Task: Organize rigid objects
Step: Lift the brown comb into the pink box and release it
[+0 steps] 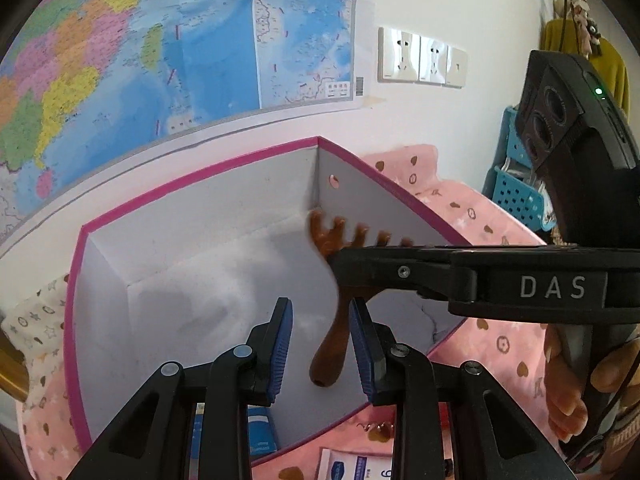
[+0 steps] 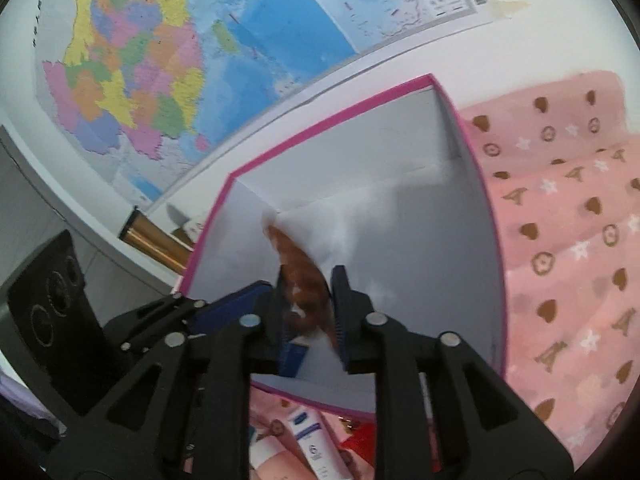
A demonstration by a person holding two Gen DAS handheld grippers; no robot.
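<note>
A brown wide-toothed comb (image 1: 332,304) hangs over the open white box with a pink rim (image 1: 192,208). My right gripper (image 1: 340,264) comes in from the right and is shut on the comb near its teeth; the handle points down. In the right wrist view the comb (image 2: 304,284) sits between the right gripper's (image 2: 308,312) fingers above the box (image 2: 400,240). My left gripper (image 1: 320,344) is open, its blue pads (image 1: 282,344) on either side of the comb's handle, not touching it.
The box lies on a pink patterned cloth (image 2: 560,240). A white tube (image 2: 316,444) and a blue-white pack (image 1: 352,466) lie in front of the box. A map (image 1: 140,60) hangs on the wall behind. A blue basket (image 1: 516,188) stands at the right.
</note>
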